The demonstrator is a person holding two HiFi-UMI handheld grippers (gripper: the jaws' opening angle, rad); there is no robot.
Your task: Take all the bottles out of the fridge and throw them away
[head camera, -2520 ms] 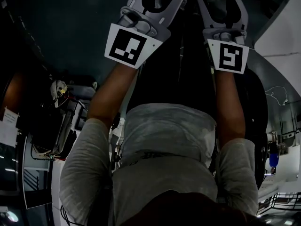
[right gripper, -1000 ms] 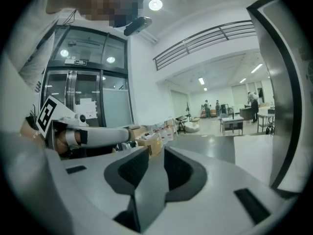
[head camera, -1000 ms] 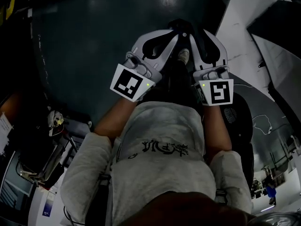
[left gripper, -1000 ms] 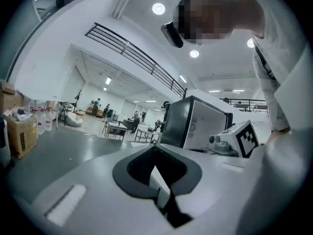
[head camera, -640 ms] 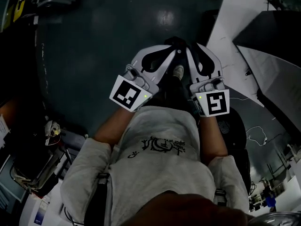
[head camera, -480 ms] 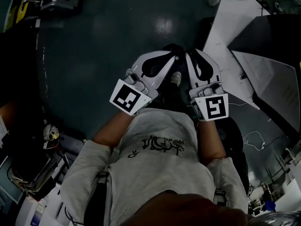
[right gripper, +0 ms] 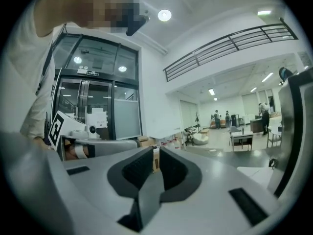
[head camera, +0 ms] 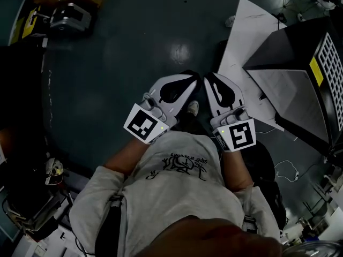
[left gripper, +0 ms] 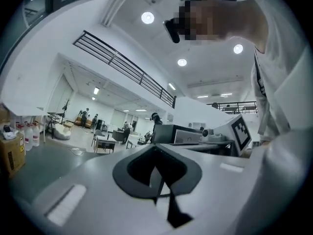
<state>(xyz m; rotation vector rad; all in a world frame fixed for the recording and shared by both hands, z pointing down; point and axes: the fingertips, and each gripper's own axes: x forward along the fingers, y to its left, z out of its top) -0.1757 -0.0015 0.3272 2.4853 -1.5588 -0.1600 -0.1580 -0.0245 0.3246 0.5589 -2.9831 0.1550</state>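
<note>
The dark teal floor point(head camera: 123, 47) fills most of the head view, with the person's grey T-shirt point(head camera: 177, 191) at the bottom. At the right stands a black box-shaped unit point(head camera: 292, 84) with a white perforated panel, and a white board point(head camera: 249, 47) lies flat beside it.

Both arms hold their tools out level and close together in front of the chest. The left claw point(head camera: 196, 75) is pressed together with nothing in it. The right claw point(head camera: 207, 77) has just been closing, and a narrow slit with nothing in it shows between its pads point(right gripper: 142, 168).

A shoe point(head camera: 193, 108) shows below them. A small pale object point(head camera: 230, 21) lies on the floor near the board's far tip, too small to tell whether it is a bottle.
</note>
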